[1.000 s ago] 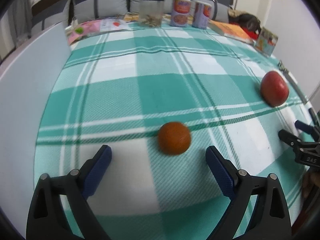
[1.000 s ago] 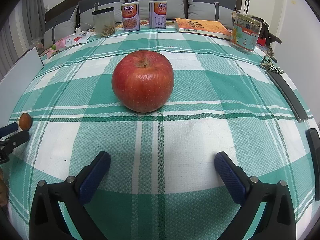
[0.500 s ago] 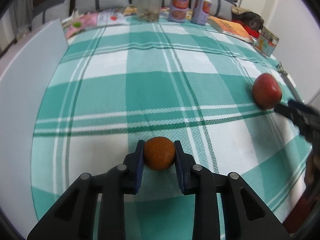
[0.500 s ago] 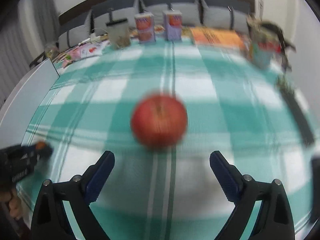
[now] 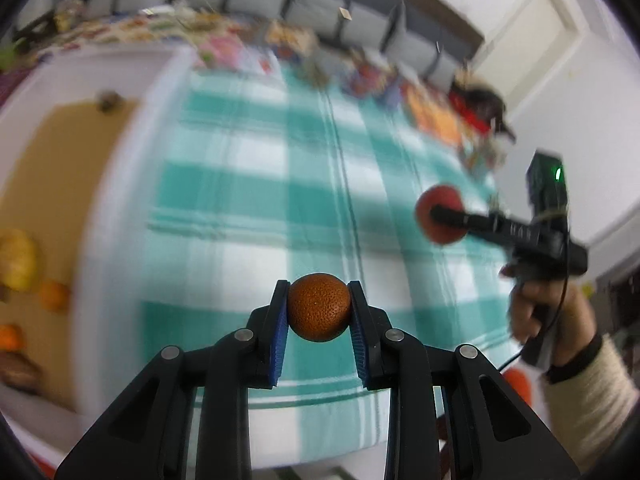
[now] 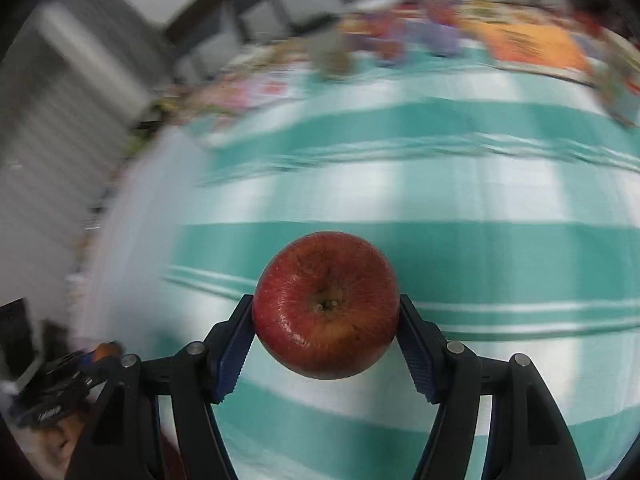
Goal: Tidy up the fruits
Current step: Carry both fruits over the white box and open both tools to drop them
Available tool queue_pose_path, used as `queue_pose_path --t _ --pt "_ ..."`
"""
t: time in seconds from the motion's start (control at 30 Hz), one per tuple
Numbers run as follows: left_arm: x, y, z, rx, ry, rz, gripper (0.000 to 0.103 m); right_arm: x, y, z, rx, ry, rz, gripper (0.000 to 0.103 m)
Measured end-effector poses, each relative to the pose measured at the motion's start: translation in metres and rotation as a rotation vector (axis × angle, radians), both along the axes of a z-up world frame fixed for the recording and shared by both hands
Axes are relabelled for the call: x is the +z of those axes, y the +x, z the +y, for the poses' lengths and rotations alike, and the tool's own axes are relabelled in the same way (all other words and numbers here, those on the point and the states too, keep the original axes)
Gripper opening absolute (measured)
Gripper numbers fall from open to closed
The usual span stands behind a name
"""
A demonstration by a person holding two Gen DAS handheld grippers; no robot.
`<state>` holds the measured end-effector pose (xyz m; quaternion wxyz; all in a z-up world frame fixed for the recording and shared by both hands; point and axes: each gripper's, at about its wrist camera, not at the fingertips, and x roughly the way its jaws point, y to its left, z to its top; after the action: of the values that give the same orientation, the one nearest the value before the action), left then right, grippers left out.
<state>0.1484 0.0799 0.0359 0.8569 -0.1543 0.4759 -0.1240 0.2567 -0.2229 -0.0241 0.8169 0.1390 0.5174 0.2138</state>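
Left gripper [image 5: 319,312]: jaws closed on the orange [image 5: 319,307], held above the checked cloth [image 5: 256,184]. Right gripper [image 6: 326,332]: jaws spread wide, clamping the apple [image 6: 326,305] by its flanks. Risk: round, glossy apple may slip out during fast motion.

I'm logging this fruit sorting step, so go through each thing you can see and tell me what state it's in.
left gripper: shut on the orange.
orange: clamped between the blue pads, held above the cloth.
right gripper: shut on the apple.
apple: gripped at its sides, stem end facing the camera.
white box: open, blurred fruit lying inside.
checked tablecloth: spread flat.
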Motion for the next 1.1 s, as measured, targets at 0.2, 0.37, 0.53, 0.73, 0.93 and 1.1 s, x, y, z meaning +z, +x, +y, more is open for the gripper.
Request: queue_pose_path --t 0.2,0.37,0.53,0.73,0.93,1.1 --pt "0.022 0.032 0.120 0.237 0.128 0.017 0.028 0.064 0.010 0.165 0.292 0.137 -0.076 0.068" --pt "-0.026 0.012 0.171 0.331 0.133 0.197 0.028 0.064 0.013 0.318 0.535 -0.001 -0.090 0.068" --pt "-0.071 -0.020 0.184 0.363 0.138 0.329 0.028 0.012 0.011 0.420 0.701 -0.269 -0.052 0.068" --pt "-0.094 -0.026 0.180 0.397 0.122 0.374 0.037 -0.055 0.014 0.469 0.748 -0.516 0.016 0.068" --pt "-0.058 -0.040 0.176 0.441 0.243 0.205 0.077 -0.030 0.010 0.452 0.661 -0.454 -0.066 0.103" --pt "0.012 -0.063 0.167 0.517 0.396 -0.012 0.085 0.059 -0.009 0.410 0.555 -0.448 -0.246 0.103"
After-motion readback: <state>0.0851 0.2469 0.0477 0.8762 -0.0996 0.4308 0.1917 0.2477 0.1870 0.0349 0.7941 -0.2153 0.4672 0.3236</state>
